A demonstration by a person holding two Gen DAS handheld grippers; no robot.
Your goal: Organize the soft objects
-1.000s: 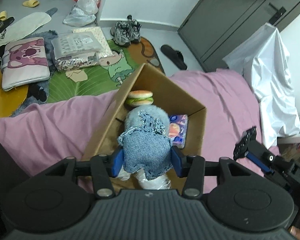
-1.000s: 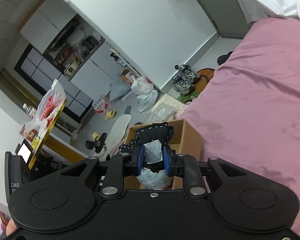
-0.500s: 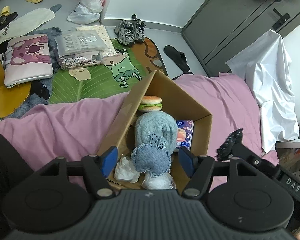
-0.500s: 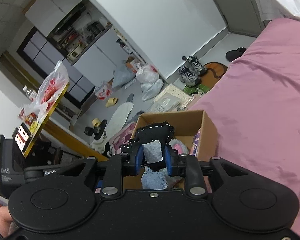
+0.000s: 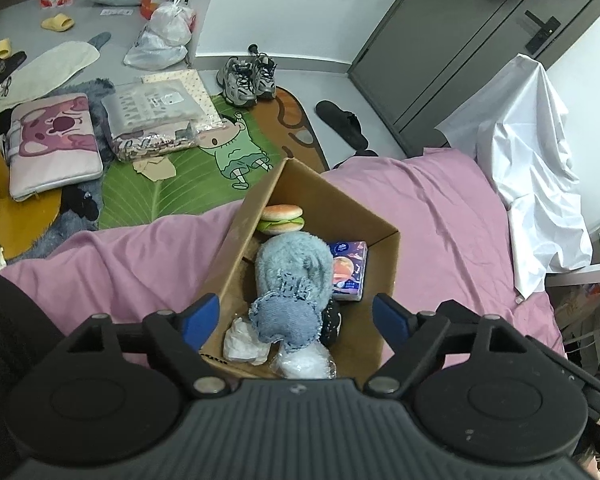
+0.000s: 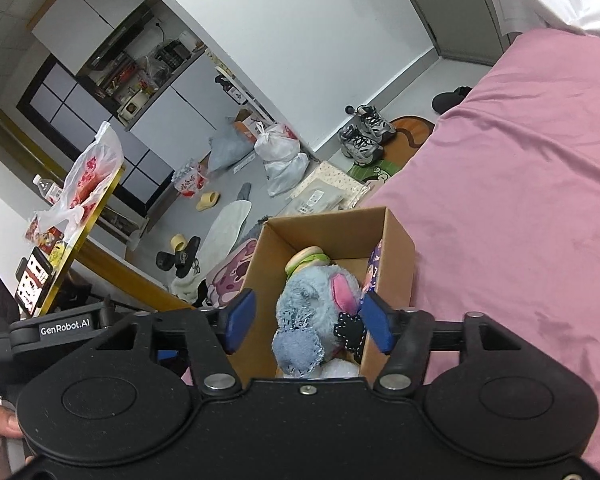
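Note:
A cardboard box (image 5: pixel 384 280) sits on the pink bed (image 5: pixel 440 216). Inside lie a blue plush toy with denim patches (image 5: pixel 292 276), a toy hamburger (image 5: pixel 282 218), a tissue pack (image 5: pixel 348 270), white soft wads (image 5: pixel 244 344) and a black piece (image 5: pixel 332 320). My left gripper (image 5: pixel 296 320) is open and empty above the box's near end. My right gripper (image 6: pixel 306 320) is open and empty over the same box (image 6: pixel 396 248), with the plush (image 6: pixel 316 304) and the black bow (image 6: pixel 350 330) below it.
The bed edge drops to a floor with a green rug (image 5: pixel 172 188), a pink pillow (image 5: pixel 52 144), packaged bedding (image 5: pixel 152 120), sneakers (image 5: pixel 246 76) and a slipper (image 5: pixel 340 120). A white sheet (image 5: pixel 532 168) hangs at the right. A yellow-edged shelf (image 6: pixel 84 232) stands left.
Both grippers opened and let go: the left released the denim-patched plush, the right released the black and white piece. Both things now lie in the box, and both grippers have drawn back.

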